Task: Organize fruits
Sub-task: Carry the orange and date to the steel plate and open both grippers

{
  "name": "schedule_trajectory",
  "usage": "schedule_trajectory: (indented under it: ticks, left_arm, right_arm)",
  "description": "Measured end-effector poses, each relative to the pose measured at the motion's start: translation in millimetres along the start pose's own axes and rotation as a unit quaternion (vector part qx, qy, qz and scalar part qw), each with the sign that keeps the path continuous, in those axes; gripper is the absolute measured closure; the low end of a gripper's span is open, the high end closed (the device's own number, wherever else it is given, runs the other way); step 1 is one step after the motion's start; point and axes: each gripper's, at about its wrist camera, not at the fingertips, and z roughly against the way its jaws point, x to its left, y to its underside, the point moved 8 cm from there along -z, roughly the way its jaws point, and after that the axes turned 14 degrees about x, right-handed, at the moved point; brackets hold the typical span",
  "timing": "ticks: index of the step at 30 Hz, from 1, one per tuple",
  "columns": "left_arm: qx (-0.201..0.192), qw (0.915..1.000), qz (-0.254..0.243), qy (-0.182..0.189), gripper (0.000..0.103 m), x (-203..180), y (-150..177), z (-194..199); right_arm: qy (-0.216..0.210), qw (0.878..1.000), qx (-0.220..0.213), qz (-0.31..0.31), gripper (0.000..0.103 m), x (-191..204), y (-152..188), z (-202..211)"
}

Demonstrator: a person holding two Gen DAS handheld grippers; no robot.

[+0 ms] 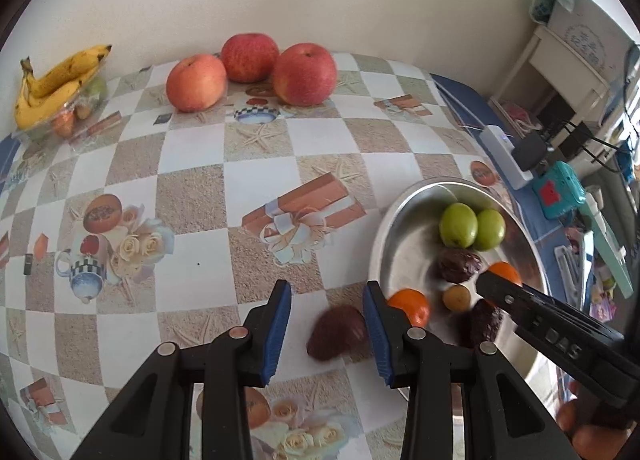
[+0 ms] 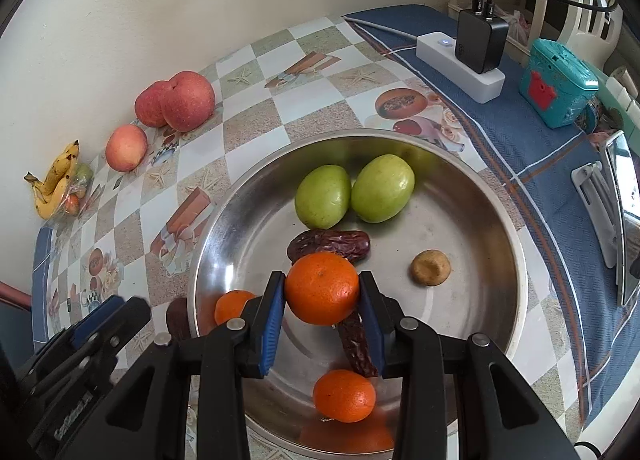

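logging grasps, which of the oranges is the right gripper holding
The orange clamped between the right gripper pads, above the dates. The other two lie loose in the steel bowl.

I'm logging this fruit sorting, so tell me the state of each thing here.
Right tongs: shut on tangerine.
Left tongs: open, empty.
Loose date: on tablecloth, outside pan.
Pan: holds green fruits, dates, tangerines.
Apples: three, by wall.
Bananas: bagged, far corner.
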Motion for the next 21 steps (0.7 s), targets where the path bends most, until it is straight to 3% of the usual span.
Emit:
schedule_trajectory:
  ticks: [7,13,17,20,21]
  left_arm:
    - [0.054,0.9974,0.019,0.045,0.062,0.9,13.5,-28.7]
    - [0.106,0.9933,0.031,0.035,0.062,2.4,38.8,-40.4]
    - [0.115,0.9897,0.058,0.063,0.059,7.0,45.1,-37.1]
    - [0.108,0.9928,0.05,0.016,0.058,17.4,49.4,-27.8]
    - [0.11,0.9925,0.048,0.021,0.057,18.1,52.0,-24.7]
  right_arm:
    - [-0.006,1.0,0.007,-0.003,0.065,0.4,-0.6,-5.6]
    - [-0.015,1.0,0.008,-0.007,0.065,0.3,0.0,-5.1]
    - [-0.023,1.0,0.009,-0.005,0.065,3.1,1.3,-4.4]
    - [-0.025,1.0,0.008,-0.004,0.065,4.5,1.6,-3.7]
    - [-0.027,1.0,0.008,-0.005,0.065,5.0,1.7,-3.3]
